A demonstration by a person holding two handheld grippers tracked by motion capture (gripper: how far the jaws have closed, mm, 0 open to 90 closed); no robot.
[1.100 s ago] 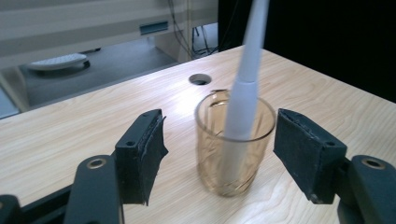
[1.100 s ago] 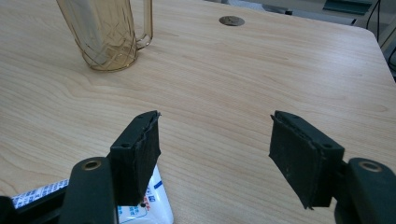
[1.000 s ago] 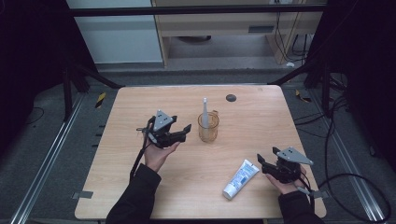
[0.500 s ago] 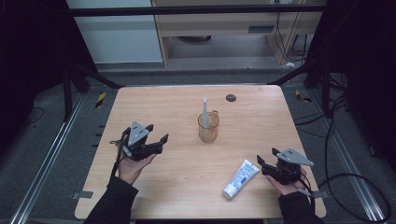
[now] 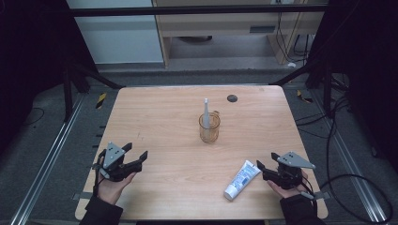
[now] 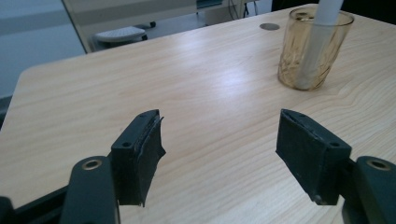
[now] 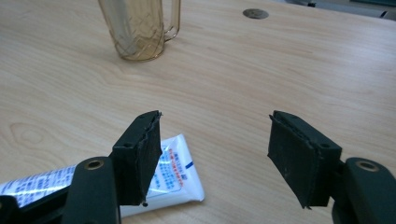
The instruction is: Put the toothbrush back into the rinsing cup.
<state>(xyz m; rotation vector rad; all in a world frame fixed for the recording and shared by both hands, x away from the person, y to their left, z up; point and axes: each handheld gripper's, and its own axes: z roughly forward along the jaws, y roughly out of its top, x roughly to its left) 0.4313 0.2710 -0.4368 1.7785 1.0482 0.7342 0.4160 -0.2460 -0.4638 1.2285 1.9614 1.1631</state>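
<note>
White tube: a toothpaste tube (image 5: 241, 179) lies flat on the wood table (image 5: 159, 117), near the front edge, at about 5 o'clock from the cup.
Tube's long line: it runs slantwise, cap end toward 7 o'clock, flat end toward 1 o'clock.
Nearest hand: the right gripper (image 5: 264, 168) is just beside the flat end, at the tube's 3 o'clock. In the right gripper view the tube (image 7: 177, 177) sits low by the near jaw, not between the two.
Right jaws: wide apart, holding nothing.
Next move, my guess: the right gripper needs to slide toward 9 o'clock and go down so the jaws pinch across the tube's narrow width.
Left hand: the left gripper (image 5: 136, 155) is well apart from the tube, at about 9 o'clock from it across the table. Its jaws are wide apart too, with nothing in them.
Cup: a yellow-brown see-through cup (image 5: 209, 127) stands upright in the middle of the table.
Brush: a white toothbrush (image 5: 205, 112) stands in the cup, head up.
Dark spot: a small round dark spot (image 5: 232, 98) sits on the table at 1 o'clock from the cup.
</note>
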